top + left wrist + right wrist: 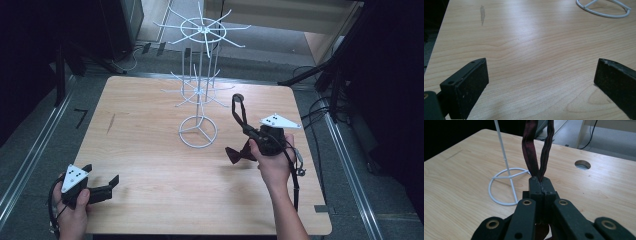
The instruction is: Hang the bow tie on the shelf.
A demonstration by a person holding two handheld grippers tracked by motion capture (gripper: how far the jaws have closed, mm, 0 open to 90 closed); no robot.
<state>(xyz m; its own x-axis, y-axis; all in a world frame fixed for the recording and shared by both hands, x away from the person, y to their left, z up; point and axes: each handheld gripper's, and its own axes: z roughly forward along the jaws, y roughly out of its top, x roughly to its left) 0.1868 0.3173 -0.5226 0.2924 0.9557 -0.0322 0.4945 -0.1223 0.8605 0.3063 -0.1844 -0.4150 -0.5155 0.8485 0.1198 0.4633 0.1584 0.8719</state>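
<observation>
Light wooden surface [150,150], rounded corners, fills the middle of the high view; dark floor and cables around it.

White wire display stand [199,85] upright at centre, toward the upper half of the frame. Ring base [198,131] flat on the surface, thin pole, two tiers of radiating prongs, all bare.

Right gripper [250,134] at right of centre, just right of the ring base, held in the right hand [272,162]. Jaws pressed together, clamped on a dark maroon strap loop [239,109]. Loop rises up and left from the jaws, top end near the stand's lower prongs; I cannot tell if it touches them. A dark bow-shaped piece [235,153] hangs below the hand, low over the surface. In the right gripper view, two strap bands [537,150] come up from the closed jaw tips; ring base [506,185] at left, round hole [582,164] in the surface at upper right.

Left gripper [102,187] at lower left of the high view, in the left hand [75,210], jaws spread wide, nothing between them. Left gripper view: bare wood between the pads, small dark smear [482,15] at upper left.
</observation>
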